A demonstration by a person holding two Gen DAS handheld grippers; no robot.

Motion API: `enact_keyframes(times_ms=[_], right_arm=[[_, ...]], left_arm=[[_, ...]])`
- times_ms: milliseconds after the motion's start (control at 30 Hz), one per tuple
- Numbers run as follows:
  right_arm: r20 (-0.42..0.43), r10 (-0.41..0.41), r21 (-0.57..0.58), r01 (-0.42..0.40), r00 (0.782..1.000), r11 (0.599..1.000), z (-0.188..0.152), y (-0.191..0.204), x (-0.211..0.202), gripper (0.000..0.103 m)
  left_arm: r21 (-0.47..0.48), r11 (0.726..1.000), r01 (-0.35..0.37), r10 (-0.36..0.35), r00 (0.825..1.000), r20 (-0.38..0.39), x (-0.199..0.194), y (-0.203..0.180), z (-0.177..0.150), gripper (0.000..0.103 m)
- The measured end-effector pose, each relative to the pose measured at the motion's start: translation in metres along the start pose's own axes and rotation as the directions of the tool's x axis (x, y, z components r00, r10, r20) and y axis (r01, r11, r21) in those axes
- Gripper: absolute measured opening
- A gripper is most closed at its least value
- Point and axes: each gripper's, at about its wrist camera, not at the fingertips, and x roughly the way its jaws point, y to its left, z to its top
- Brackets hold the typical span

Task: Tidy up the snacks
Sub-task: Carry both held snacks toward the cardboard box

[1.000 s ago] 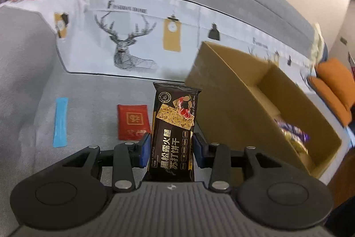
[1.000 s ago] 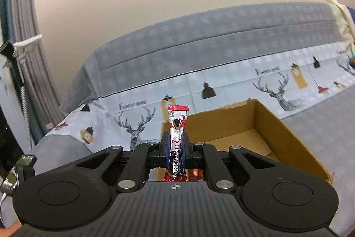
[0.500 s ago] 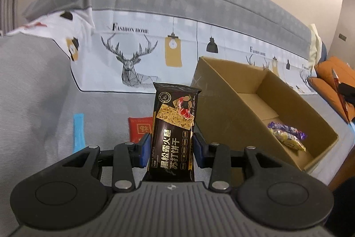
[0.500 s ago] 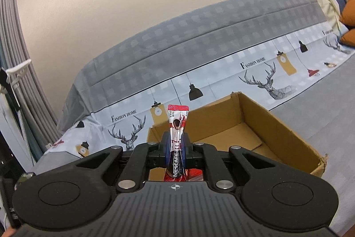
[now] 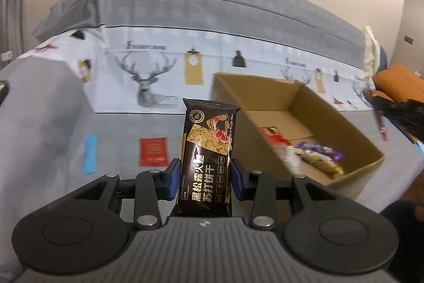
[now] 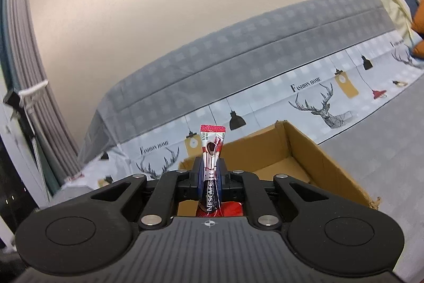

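My left gripper [image 5: 204,178] is shut on a black cracker packet [image 5: 208,150] and holds it upright above the sofa, left of an open cardboard box [image 5: 352,129]. The box holds a red packet [image 5: 274,135] and several wrapped candies [image 5: 318,158]. My right gripper [image 6: 211,175] is shut on a red Nescafe coffee stick [image 6: 212,163], held upright over the near edge of the same box [image 6: 328,169]. The right gripper with its stick also shows at the right edge of the left wrist view [image 5: 402,116].
A red sachet [image 5: 153,155] and a blue stick packet [image 5: 90,157] lie on the grey sofa seat [image 5: 39,150] left of the box. A deer-print cover [image 5: 148,81] drapes the backrest. An orange cushion [image 5: 400,82] sits far right.
Both grippers have kept their hold. The left view has tilted up and shifted, bringing the box interior more into view. The right gripper has moved closer over the box.
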Motion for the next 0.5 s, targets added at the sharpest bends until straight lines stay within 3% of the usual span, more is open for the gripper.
enact_keyframes(times_ms=[200,500], right_arm=[[0.029,0.017,0.023,-0.018,0.999,1.0,0.007,-0.02,0.003,0.011],[-0.007,0.04,0.111,-0.039,0.999,0.993,0.011,-0.046,0.022,0.011]], left_arm=[[0.067,0.996,0.052,-0.055,0.998,0.037,0.003,-0.051,0.042,0.044],[0.046,0.99,0.13,-0.134,0.985,0.106,0.026,-0.109,0.111,0.044]])
